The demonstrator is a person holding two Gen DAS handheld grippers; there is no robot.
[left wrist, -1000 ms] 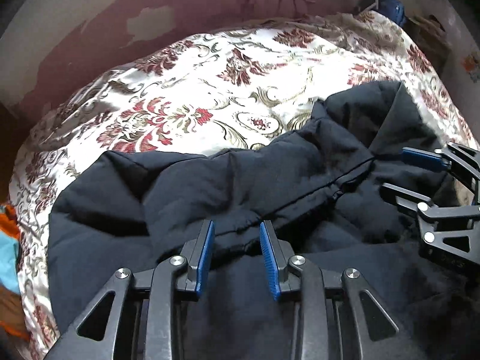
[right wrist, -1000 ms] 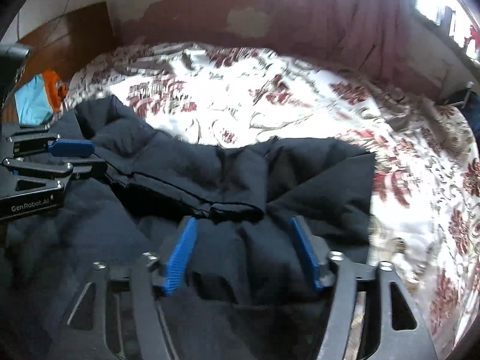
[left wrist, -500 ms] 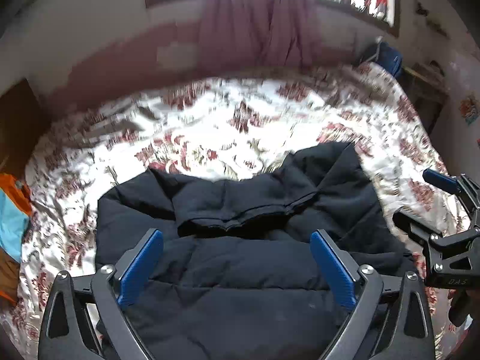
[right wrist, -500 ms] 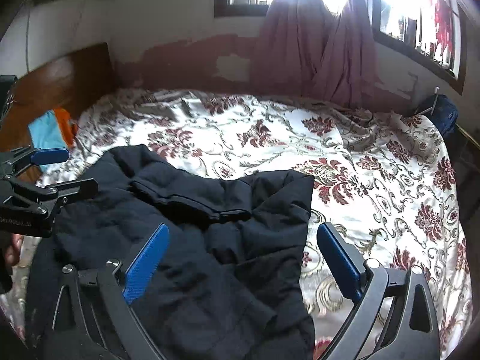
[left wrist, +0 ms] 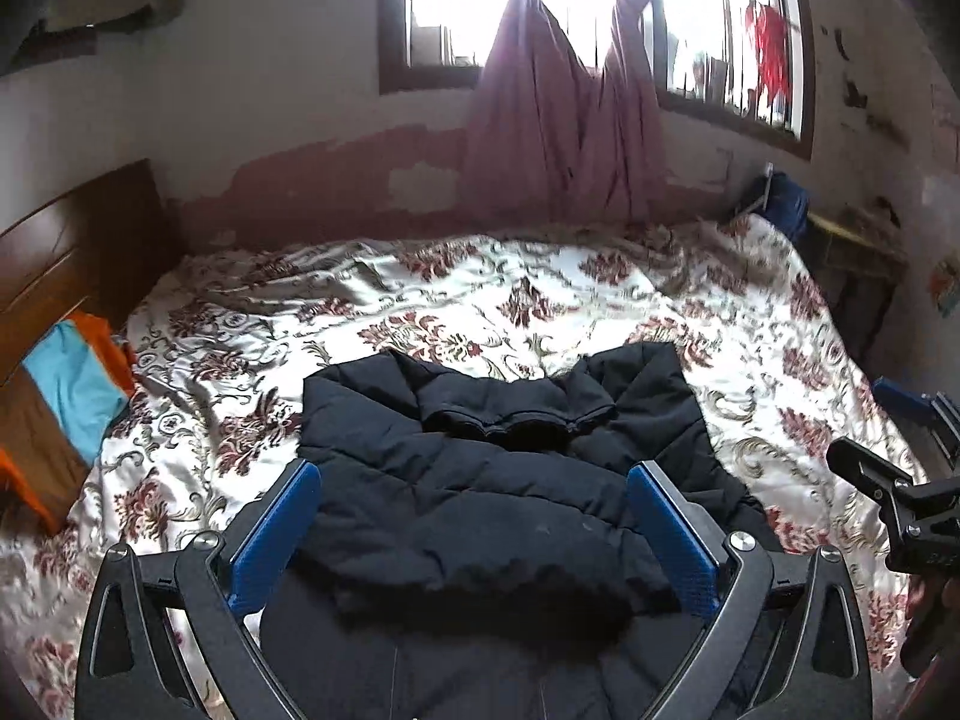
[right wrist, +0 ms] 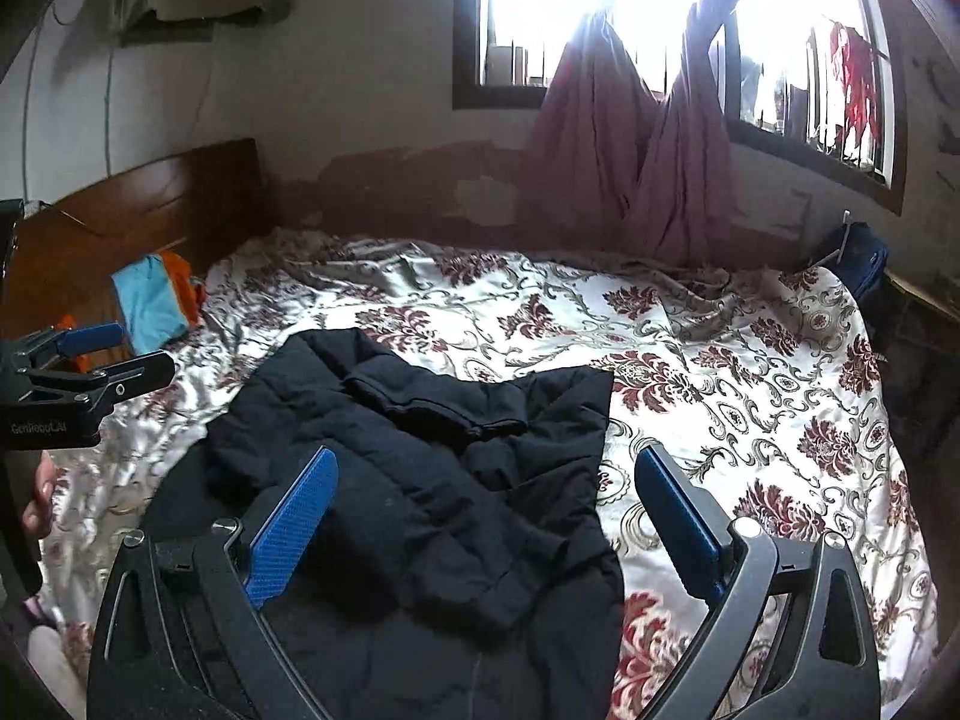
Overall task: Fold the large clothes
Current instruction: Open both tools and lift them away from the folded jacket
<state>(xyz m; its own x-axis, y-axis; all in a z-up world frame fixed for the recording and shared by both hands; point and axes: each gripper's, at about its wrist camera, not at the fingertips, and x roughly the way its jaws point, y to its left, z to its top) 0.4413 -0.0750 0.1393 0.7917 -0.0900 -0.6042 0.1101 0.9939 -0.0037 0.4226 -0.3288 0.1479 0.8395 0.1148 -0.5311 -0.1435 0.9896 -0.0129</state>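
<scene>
A dark navy padded jacket lies bunched and folded on the near side of the floral bed cover. Its collar edge faces the window. My left gripper hangs above the jacket, open wide, with nothing between its blue pads. My right gripper is also open and empty, over the jacket's right edge. Each gripper shows in the other's view: the right gripper at the right rim, the left gripper at the left rim, both clear of the cloth.
A wooden headboard stands at the left, with folded orange and light-blue clothes beside it. Knotted mauve curtains hang at the window behind the bed. A blue bag sits at the far right corner.
Both grippers let go of the jacket, opened wide, and drew back and up from it. The jacket now lies folded on the bed, and far more of the room shows.
</scene>
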